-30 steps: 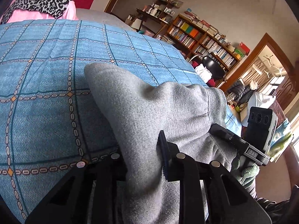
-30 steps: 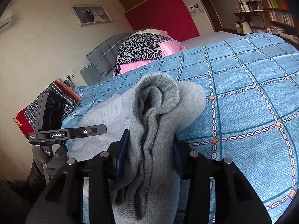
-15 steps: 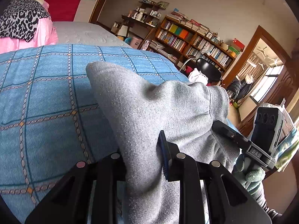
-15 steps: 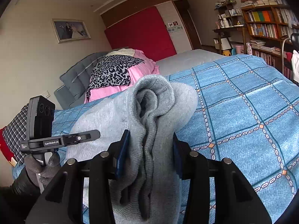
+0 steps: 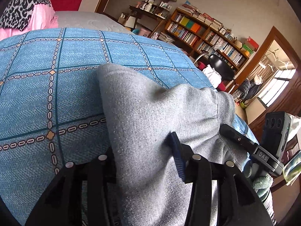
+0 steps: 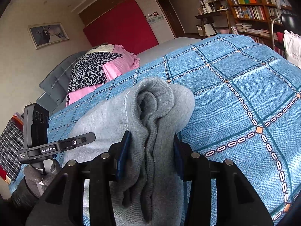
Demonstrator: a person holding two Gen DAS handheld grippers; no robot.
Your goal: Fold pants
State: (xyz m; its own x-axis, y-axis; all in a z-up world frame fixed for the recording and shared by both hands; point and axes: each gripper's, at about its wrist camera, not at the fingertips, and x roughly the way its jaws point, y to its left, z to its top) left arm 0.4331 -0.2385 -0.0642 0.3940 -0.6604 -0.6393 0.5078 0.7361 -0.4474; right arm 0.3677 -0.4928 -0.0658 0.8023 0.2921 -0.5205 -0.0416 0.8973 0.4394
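Opening over the blue bedspread (image 5: 56, 94), the left gripper (image 5: 144, 162) frees the grey pants (image 5: 154, 116); the right gripper (image 6: 148, 154), clamping the bunched cuffs at lower centre, should release evenly.

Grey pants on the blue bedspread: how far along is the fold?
Done: the grey pants look doubled over, layers bunched at the cuff. In hand: the right tongs clamp that cuff end; the left tongs are opening with cloth between them. Left: let go, flatten on the bedspread, likely fold again.
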